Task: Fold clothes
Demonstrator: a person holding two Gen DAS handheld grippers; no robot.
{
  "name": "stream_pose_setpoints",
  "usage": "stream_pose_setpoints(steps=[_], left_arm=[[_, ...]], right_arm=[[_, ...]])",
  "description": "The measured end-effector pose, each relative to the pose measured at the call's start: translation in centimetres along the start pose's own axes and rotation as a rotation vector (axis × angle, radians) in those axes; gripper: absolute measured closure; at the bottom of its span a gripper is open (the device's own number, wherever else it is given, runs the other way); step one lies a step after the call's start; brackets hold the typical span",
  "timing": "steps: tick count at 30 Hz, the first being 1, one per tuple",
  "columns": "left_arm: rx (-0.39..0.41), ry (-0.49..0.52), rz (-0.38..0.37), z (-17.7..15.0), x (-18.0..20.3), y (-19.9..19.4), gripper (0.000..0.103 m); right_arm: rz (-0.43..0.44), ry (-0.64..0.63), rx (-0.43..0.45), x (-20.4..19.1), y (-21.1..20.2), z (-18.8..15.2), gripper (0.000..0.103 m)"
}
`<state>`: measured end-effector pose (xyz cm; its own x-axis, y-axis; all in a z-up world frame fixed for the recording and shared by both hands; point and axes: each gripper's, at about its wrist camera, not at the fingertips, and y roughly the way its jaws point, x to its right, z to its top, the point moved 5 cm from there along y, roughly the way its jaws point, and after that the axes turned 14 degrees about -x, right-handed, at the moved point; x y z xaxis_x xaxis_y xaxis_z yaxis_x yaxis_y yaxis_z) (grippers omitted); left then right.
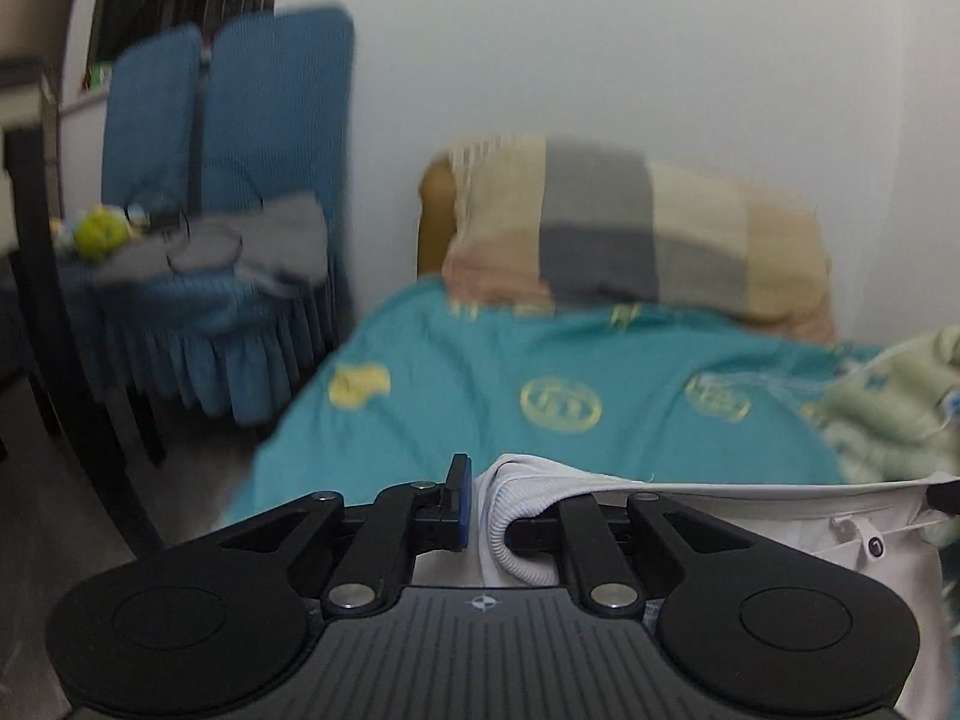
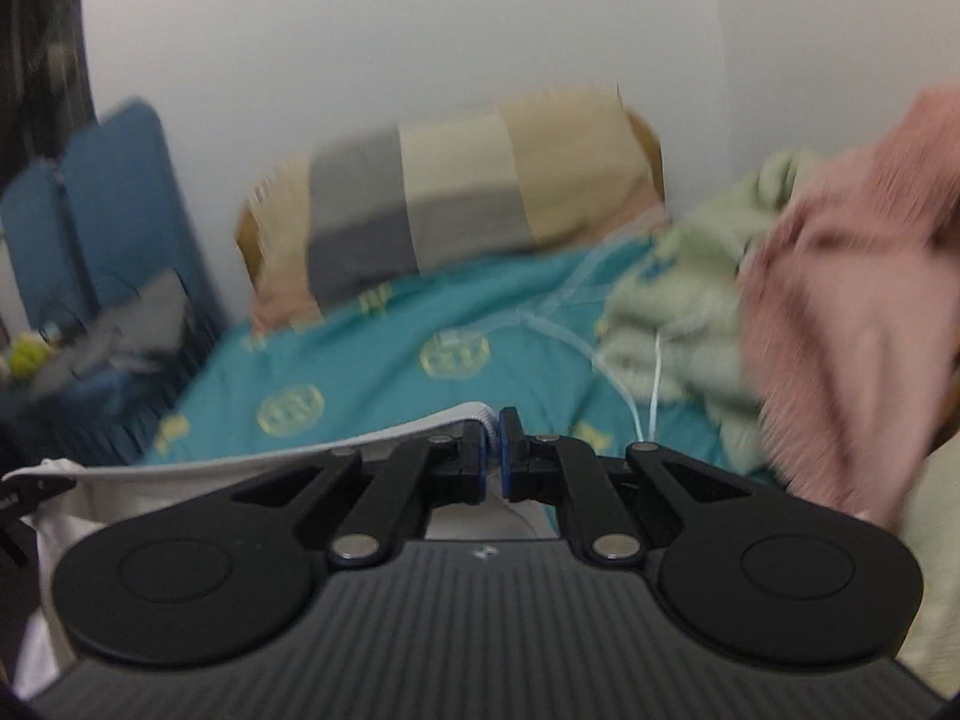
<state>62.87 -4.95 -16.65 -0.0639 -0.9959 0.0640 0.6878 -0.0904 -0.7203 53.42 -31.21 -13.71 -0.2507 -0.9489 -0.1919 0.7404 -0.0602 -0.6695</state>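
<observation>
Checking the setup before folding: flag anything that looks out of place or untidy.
Green and pink garments lie crumpled in a heap at the right of the teal bedsheet, unfolded. The white garment hangs stretched between both grippers.

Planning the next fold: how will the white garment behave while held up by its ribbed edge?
The white garment is likely floppy: it drapes below the left gripper and right gripper. The edge spans between them, so it probably sags if they near. It seems light.
</observation>
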Motion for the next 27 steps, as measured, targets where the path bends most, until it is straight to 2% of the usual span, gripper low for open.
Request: stream_pose_setpoints(steps=[3,6,7,8,9,10,11,12,17,23,27], left_arm=[[-0.072,0.006,-0.001,-1.3,-0.2,4.3,0.085],[-0.113,0.024,0.010,-2.0,0.0,5.9,0.070],[-0.117,0.031,0.011,-2.0,0.0,5.8,0.056],[-0.120,0.032,0.007,-2.0,-0.1,5.3,0.038],[-0.124,0.034,0.001,-2.0,-0.3,4.7,0.029],[-0.133,0.039,-0.011,-2.1,-0.4,3.6,0.015],[-0.137,0.047,-0.022,-2.2,-0.6,2.7,0.012],[-0.140,0.054,-0.032,-2.4,-0.7,1.6,0.012],[-0.126,0.049,-0.072,-4.8,-1.5,-8.1,0.007],[-0.089,0.074,-0.090,-12.2,-1.5,-21.8,0.006],[-0.065,0.091,-0.102,-17.2,-1.5,-31.0,0.006]], right_arm=[[0.014,0.019,-0.080,0.8,4.5,-2.3,0.095],[0.070,0.063,-0.167,1.6,6.7,-3.2,0.092],[0.091,0.075,-0.194,1.9,7.2,-3.5,0.086],[0.106,0.078,-0.204,2.0,6.8,-3.4,0.077],[0.120,0.081,-0.214,2.1,6.4,-3.4,0.058],[0.134,0.083,-0.224,2.1,6.0,-3.4,0.034],[0.143,0.082,-0.230,2.1,5.2,-3.5,0.027],[0.151,0.080,-0.237,2.0,4.4,-3.6,0.024],[0.188,0.063,-0.238,1.6,-2.3,-4.9,0.024],[0.235,0.129,-0.217,3.3,-13.6,-9.5,0.024],[0.228,0.153,-0.188,5.2,-20.3,-12.7,0.025]])
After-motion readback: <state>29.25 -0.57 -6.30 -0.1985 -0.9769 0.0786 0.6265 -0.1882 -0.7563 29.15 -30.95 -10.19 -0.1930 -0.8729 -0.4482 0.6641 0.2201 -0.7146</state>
